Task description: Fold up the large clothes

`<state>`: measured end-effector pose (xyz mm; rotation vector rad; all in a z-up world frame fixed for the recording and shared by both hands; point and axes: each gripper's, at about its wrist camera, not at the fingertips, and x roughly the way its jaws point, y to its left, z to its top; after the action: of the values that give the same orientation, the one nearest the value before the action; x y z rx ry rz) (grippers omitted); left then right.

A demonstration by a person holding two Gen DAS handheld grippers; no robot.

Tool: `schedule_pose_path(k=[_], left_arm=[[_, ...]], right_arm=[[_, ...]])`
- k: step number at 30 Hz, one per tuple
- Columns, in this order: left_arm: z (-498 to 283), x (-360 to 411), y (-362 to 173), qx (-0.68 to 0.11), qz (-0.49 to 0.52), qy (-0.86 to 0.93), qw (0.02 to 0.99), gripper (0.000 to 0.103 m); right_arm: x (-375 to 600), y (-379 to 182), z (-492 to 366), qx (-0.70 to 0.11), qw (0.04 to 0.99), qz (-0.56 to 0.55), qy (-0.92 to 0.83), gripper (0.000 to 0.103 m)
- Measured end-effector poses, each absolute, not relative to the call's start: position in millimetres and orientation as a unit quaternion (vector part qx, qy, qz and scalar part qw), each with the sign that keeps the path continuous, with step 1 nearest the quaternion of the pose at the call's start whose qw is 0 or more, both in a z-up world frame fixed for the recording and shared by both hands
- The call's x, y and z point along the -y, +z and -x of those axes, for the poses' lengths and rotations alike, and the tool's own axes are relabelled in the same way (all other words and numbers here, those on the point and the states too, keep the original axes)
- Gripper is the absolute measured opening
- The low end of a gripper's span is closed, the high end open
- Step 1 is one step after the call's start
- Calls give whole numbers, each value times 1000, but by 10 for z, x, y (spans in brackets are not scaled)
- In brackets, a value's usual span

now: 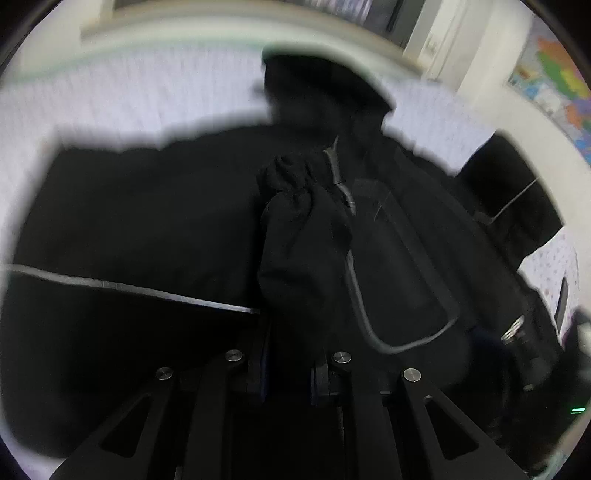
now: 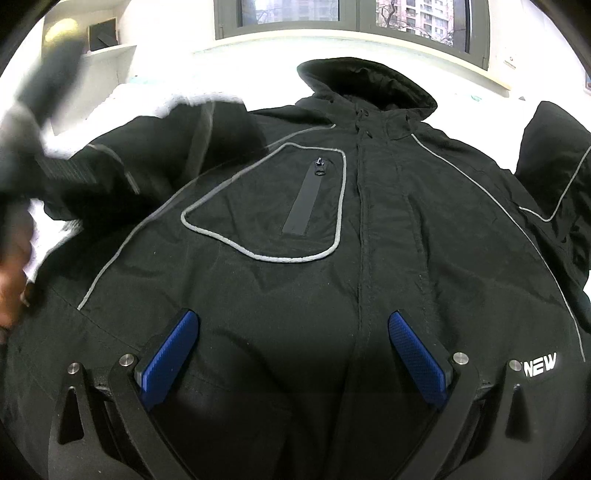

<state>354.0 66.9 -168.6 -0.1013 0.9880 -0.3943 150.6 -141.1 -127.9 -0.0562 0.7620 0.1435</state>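
A black hooded jacket point(image 2: 369, 229) with grey piping lies face up on a white bed; it has a chest pocket point(image 2: 280, 206) and a "NEW" logo point(image 2: 541, 363). My right gripper point(image 2: 293, 325) is open and empty, hovering over the jacket's lower front. My left gripper point(image 1: 290, 332) is shut on the jacket's sleeve cuff point(image 1: 295, 221) and holds it over the jacket's body point(image 1: 129, 221). In the right wrist view the left gripper shows blurred at far left point(image 2: 40, 122), with the sleeve point(image 2: 122, 158) lifted.
The white bed point(image 1: 129, 96) surrounds the jacket. A window point(image 2: 351, 14) and sill are behind the bed. A shelf point(image 2: 107, 44) stands at back left. A colourful map point(image 1: 557, 81) hangs on the right wall.
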Motion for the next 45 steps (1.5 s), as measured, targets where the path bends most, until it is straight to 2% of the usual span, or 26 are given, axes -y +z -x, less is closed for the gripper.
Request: schedule_pose_path(k=[2,4,7,10,17,21,23,25,26,27,28,29,30,38,41,45], left_arm=[[-3510,-736,-1663,-460,58,-197,864,17],[-3450,-804,-1569,-459,79,-213,859,32],[-3271,-924,-1342,-446,89,-225,862,49],[-2977,-1072,-1120,-419,78,-235,873,56],[-2546,-1698,-926,-388,116,-197,893,57],[-2405,-1889,-926,-391,92,-155,903,57],[-2349,-1942,-929,-400,52,-100,909,57],[-2337,-1950,-940,-410,23,-58,910,57],[-2304,-1994,-927,-411,22,-55,910,57],[-2292,-2024,-901,-412,23,-54,909,57],[-2294,-2043,-859,-412,23,-52,909,57],[-2306,-2044,-822,-412,22,-49,910,57],[-2328,-2037,-765,-411,18,-43,911,57],[-2713,-1516,-266,-408,13,-88,909,57],[-3033,-1142,-306,-429,29,-134,893,57],[-3471,-611,-695,-454,30,-159,876,57]], right_arm=[[1404,-1282,-1509,-373,925,29,69,103],[1407,-1281,-1503,-374,924,30,69,103],[1431,-1246,-1507,-391,918,28,66,103],[1493,-1116,-1452,-414,908,6,65,103],[1400,-510,-1666,-454,873,-104,143,103],[1235,-506,-2042,-462,872,-114,110,102],[1236,-669,-2246,-485,854,-162,101,95],[1263,-916,-2422,-511,824,-225,100,79],[1250,-1006,-2479,-520,811,-246,109,59],[1230,-1014,-2504,-518,810,-249,119,47],[1219,-978,-2511,-512,815,-241,122,44],[1224,-844,-2492,-494,833,-218,121,36],[1238,-749,-2471,-482,844,-204,119,33],[2142,424,-2486,-362,926,-93,46,32],[2665,549,-2549,-351,935,-55,-2,32],[3204,320,-2678,-358,932,-29,-49,32]])
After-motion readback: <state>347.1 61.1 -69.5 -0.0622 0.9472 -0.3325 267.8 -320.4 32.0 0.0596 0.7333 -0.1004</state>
